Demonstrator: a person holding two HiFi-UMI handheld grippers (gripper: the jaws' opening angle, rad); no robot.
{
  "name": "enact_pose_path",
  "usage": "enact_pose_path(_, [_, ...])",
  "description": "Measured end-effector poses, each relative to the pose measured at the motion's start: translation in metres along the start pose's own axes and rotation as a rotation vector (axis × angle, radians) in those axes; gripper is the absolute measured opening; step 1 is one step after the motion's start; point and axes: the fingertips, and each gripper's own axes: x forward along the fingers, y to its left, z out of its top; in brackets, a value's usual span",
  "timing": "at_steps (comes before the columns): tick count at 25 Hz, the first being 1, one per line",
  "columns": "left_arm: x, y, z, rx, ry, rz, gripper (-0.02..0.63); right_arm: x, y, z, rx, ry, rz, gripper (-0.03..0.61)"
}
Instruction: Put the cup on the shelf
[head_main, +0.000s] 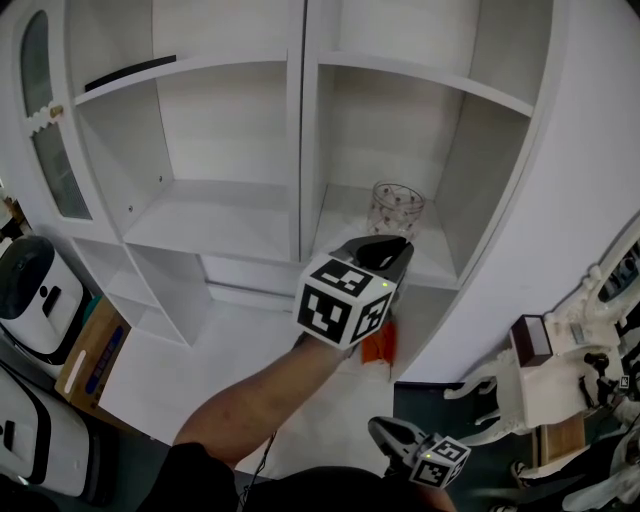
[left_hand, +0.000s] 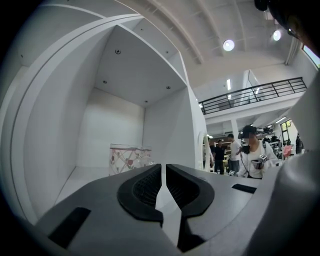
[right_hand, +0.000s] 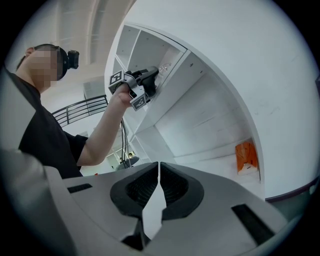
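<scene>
A clear glass cup (head_main: 397, 208) with a small red pattern stands upright on the middle shelf (head_main: 345, 222) of the white cabinet's right bay. My left gripper (head_main: 392, 244) hovers just in front of it, apart from it, jaws nearly together and empty. In the left gripper view the cup (left_hand: 129, 159) stands beyond the left gripper (left_hand: 163, 167), toward the left. My right gripper (head_main: 383, 430) hangs low near the picture's bottom edge, shut and empty. The right gripper view looks past the right gripper (right_hand: 159, 165) up at the left gripper (right_hand: 150, 75) at the shelf.
An orange packet (head_main: 380, 345) lies in the compartment below the cup's shelf. White appliances (head_main: 30, 285) stand at the left, and an ornate white piece of furniture (head_main: 540, 370) at the right. People (left_hand: 252, 155) stand in the hall to the right of the cabinet.
</scene>
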Motion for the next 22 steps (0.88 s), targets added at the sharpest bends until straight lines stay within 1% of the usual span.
enact_pose_path(5, [0.005, 0.007, 0.001, -0.043, 0.029, 0.05, 0.038, -0.008, 0.001, 0.002, 0.008, -0.012, 0.016, 0.018])
enact_pose_path(8, [0.001, 0.004, 0.006, -0.02, 0.009, 0.076, 0.038, -0.016, -0.001, -0.002, 0.021, -0.016, 0.031, 0.018])
enact_pose_path(10, [-0.008, -0.007, 0.01, 0.029, -0.02, 0.089, 0.038, -0.024, -0.002, -0.007, 0.038, -0.007, 0.044, 0.018])
enact_pose_path(13, [-0.033, -0.031, 0.008, 0.142, -0.051, 0.122, 0.038, -0.032, 0.0, -0.02, 0.058, 0.033, 0.086, 0.018])
enact_pose_path(15, [-0.05, -0.049, -0.003, 0.222, -0.047, 0.125, 0.038, -0.036, 0.003, -0.03, 0.059, 0.071, 0.125, 0.018])
enact_pose_path(17, [-0.067, -0.065, -0.02, 0.265, -0.028, 0.117, 0.038, -0.04, 0.005, -0.039, 0.052, 0.105, 0.152, 0.018])
enact_pose_path(19, [-0.084, -0.073, -0.039, 0.24, -0.013, 0.119, 0.038, -0.045, 0.006, -0.044, 0.041, 0.126, 0.162, 0.018])
enact_pose_path(22, [-0.108, -0.076, -0.061, 0.151, -0.009, 0.119, 0.038, -0.048, 0.01, -0.046, 0.018, 0.133, 0.148, 0.018])
